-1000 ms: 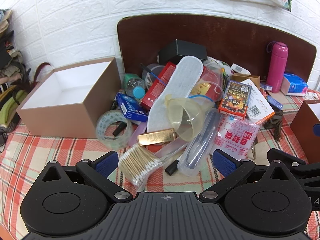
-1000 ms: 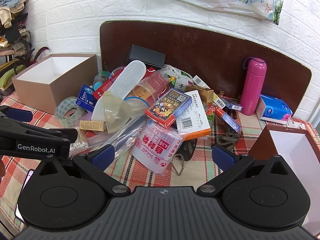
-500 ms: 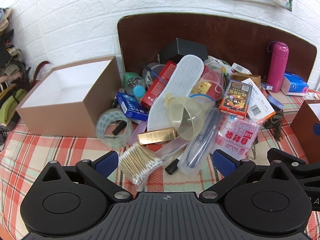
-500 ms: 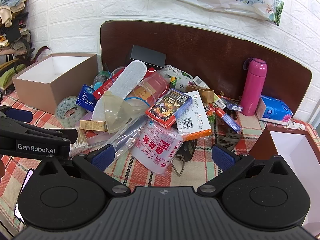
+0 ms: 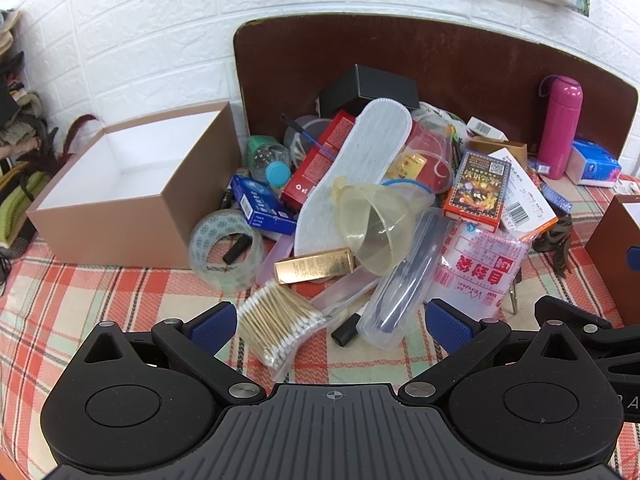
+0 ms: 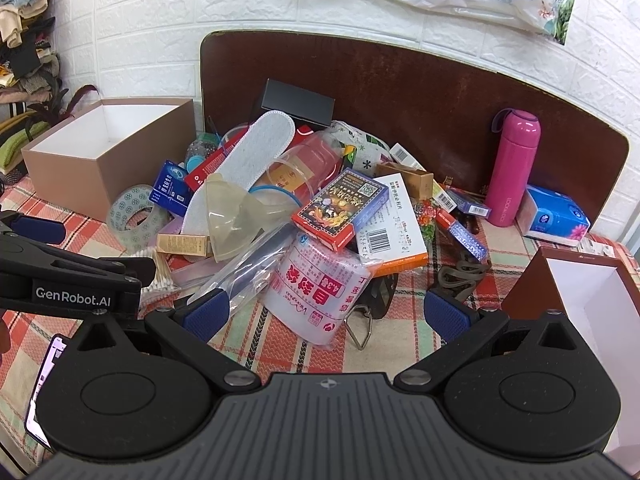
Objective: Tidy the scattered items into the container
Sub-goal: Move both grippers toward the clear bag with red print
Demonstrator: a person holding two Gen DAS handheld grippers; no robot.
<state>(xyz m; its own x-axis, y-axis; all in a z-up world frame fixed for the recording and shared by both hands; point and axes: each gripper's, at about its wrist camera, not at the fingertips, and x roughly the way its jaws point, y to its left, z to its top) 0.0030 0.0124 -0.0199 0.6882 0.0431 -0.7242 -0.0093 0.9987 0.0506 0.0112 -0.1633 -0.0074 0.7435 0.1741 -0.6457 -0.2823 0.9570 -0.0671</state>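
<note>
left gripper [image 5: 328, 318]: jaws wide apart, holding nothing, right by the cotton swabs [image 5: 276, 320]
right gripper [image 6: 326, 310]: jaws apart too, nothing in them
clutter pile [image 5: 376, 200]: heaped mid-table
tan box [image 5: 132, 184]: just left of the pile

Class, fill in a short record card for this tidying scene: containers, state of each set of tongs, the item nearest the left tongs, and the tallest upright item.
Containers: tan box at left, holding nothing visible; brown box at right
Left tongs: open, holding nothing
Right tongs: open, holding nothing
Nearest the left tongs: cotton swabs
Tallest upright item: pink flask
</note>
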